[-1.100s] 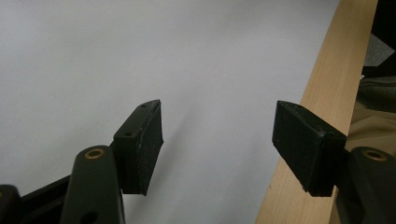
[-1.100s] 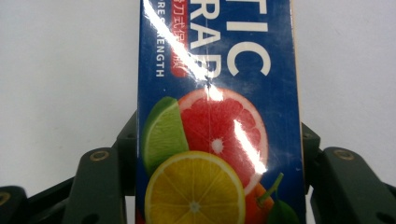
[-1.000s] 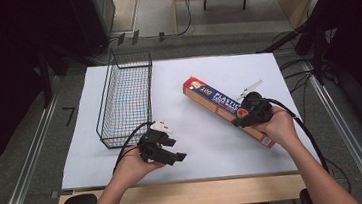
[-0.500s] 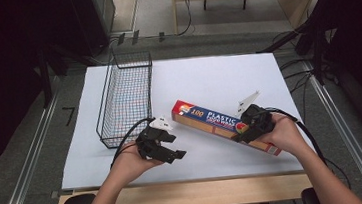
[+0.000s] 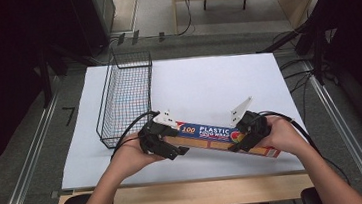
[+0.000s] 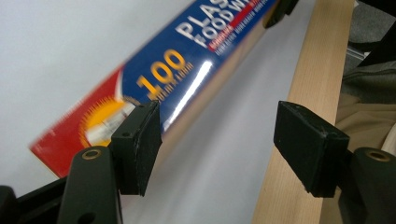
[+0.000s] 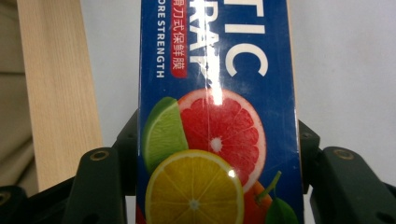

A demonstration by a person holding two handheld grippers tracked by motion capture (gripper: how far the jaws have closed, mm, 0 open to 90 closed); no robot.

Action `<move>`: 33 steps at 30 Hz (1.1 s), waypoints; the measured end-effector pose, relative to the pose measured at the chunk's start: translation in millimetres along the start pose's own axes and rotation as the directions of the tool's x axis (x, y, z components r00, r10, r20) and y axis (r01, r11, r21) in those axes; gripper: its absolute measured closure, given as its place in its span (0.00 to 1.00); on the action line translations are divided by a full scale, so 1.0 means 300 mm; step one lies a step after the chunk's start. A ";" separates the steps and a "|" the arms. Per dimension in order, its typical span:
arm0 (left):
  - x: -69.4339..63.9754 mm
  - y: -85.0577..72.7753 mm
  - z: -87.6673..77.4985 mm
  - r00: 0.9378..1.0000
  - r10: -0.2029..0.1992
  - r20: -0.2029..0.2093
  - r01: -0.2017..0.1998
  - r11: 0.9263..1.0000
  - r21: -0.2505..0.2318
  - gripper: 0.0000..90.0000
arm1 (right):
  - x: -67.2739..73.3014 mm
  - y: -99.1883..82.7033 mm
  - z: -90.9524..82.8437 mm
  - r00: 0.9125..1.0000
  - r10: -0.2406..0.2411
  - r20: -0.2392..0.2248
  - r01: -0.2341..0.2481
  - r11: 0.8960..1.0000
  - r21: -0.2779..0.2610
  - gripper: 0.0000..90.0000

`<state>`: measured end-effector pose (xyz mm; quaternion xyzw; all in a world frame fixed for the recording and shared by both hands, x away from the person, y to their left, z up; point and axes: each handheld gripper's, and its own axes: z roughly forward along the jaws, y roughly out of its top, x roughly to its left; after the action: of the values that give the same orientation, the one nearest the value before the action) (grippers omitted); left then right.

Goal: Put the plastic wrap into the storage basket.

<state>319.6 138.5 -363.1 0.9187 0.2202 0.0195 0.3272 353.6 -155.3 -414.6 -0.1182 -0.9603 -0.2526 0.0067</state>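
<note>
A: What lies on the bench (image 5: 202, 80)?

B: A white sheet covers it. At its left stands a black wire basket (image 5: 125, 95), empty as far as one can see. Near the front edge is a long plastic wrap box (image 5: 212, 136), running between the person's two hands.

A: Who has hold of the box?

B: The right tool (image 5: 245, 138) is clamped across it near the fruit-printed end; in the right gripper view the box (image 7: 217, 116) sits squarely between the jaws, touching both. The left tool (image 5: 165, 141) is at the other end, its jaws apart. In the left gripper view the box (image 6: 173, 88) lies just beyond the left-hand pad (image 6: 140, 144), and nothing is between the pads. These jaws have just been opening.

A: Which step, then?

B: Likely bringing the box into a two-handed hold, perhaps for the basket. Next the left tool should slide over the red end and close, while the right one holds the box level.
</note>
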 end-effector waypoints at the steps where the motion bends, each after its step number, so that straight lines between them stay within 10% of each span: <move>1: 0.000 0.014 -0.008 1.000 0.011 0.005 -0.011 1.000 -0.002 0.36 | 0.011 0.003 -0.001 1.000 -0.017 -0.005 0.017 1.000 -0.010 0.47; 13: -0.029 0.089 0.061 0.981 0.173 0.089 -0.180 0.981 0.078 0.29 | 0.060 0.028 0.015 0.994 -0.095 -0.051 0.096 0.995 0.018 0.47; 26: -0.045 0.130 0.178 0.962 0.256 0.097 -0.270 0.944 0.188 0.25 | 0.089 0.069 0.000 0.990 -0.131 -0.049 0.132 0.991 0.011 0.47; 33: -0.059 0.131 0.211 0.962 0.258 0.088 -0.272 0.935 0.226 0.24 | 0.093 0.090 -0.008 0.987 -0.157 -0.029 0.157 0.988 0.002 0.47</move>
<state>330.4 66.6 -387.1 0.9725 0.0858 0.0111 0.2162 332.5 -127.4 -397.6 -0.0384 -0.9670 -0.2519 0.0007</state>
